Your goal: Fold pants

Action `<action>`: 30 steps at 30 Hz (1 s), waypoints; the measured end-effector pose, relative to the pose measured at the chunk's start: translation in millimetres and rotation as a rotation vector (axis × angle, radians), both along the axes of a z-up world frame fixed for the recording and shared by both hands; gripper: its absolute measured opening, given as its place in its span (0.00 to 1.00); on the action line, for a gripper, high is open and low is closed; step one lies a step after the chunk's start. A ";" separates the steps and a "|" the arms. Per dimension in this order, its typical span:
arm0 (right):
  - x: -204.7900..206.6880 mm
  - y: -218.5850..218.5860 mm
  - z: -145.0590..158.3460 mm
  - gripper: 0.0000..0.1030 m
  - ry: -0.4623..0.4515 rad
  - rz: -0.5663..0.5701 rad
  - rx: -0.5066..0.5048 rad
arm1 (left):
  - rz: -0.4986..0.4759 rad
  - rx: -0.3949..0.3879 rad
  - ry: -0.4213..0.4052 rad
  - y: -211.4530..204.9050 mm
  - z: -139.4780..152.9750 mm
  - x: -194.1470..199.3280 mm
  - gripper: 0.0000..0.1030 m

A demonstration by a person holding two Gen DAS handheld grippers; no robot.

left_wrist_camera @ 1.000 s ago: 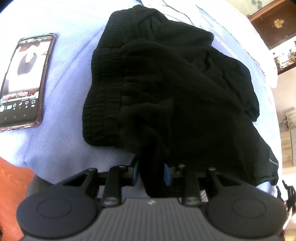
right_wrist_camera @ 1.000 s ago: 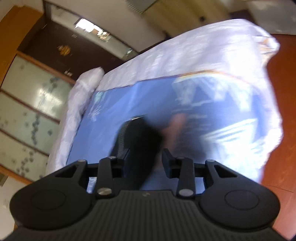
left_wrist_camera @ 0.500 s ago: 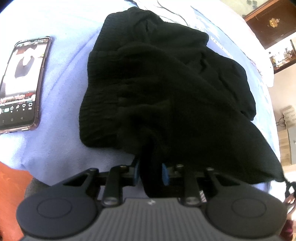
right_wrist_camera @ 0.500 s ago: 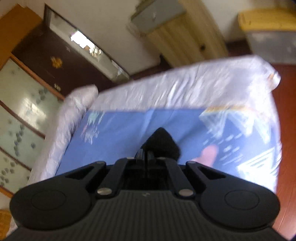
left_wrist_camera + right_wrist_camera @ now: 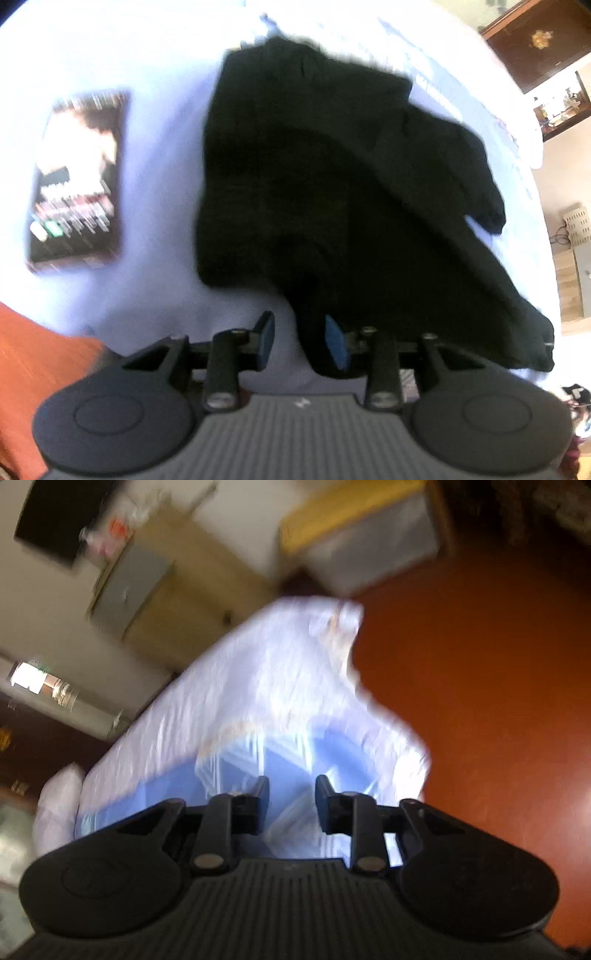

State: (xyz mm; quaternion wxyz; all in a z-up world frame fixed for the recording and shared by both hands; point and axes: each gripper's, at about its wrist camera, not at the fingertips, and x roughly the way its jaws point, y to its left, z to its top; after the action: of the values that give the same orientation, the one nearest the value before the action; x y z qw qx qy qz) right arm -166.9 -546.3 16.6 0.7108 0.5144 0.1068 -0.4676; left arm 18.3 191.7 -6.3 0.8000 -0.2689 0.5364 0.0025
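Black pants (image 5: 332, 184) lie bunched on the pale blue bed sheet (image 5: 155, 74) in the blurred left wrist view. A fold of them hangs down between the fingers of my left gripper (image 5: 300, 341). Its jaws are opening: the cloth rests against the right blue pad (image 5: 334, 350), and a gap shows beside the left pad (image 5: 266, 339). In the right wrist view my right gripper (image 5: 291, 797) hovers over the end of the bed (image 5: 288, 686). Its jaws are opening with nothing between them. No pants show in that view.
A phone (image 5: 77, 181) with a lit screen lies on the sheet left of the pants. Red-brown floor (image 5: 480, 664) runs beside the bed. A wooden cabinet (image 5: 184, 590) and a yellow-lidded bin (image 5: 362, 528) stand beyond the bed's end. A pillow (image 5: 55, 805) lies at the left.
The left jaws have parted from the fold they pinched, and that view has drawn back. The right gripper, shut on a black tip of cloth before, now holds nothing and has swung toward the floor.
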 end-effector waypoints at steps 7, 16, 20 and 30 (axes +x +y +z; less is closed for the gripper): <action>110.1 69.8 34.8 0.34 -0.106 0.654 -0.004 | 0.130 0.066 -0.137 48.0 40.0 39.7 0.30; 302.2 249.8 -48.0 0.46 0.083 1.223 0.124 | 0.100 0.011 -0.090 22.0 -16.3 134.9 0.31; 339.4 290.8 -61.1 0.13 0.105 1.268 0.063 | 0.070 0.046 -0.054 8.8 -34.8 145.0 0.33; 242.6 168.2 90.2 0.11 -0.404 0.956 -0.283 | 0.029 0.054 -0.068 -1.8 -38.7 135.4 0.34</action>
State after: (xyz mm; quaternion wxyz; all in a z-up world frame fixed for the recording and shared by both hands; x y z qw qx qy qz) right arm 75.6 -378.2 106.8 0.9133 0.3871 0.1262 0.0066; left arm 153.7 189.9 -45.0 0.8245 -0.2550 0.5047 0.0196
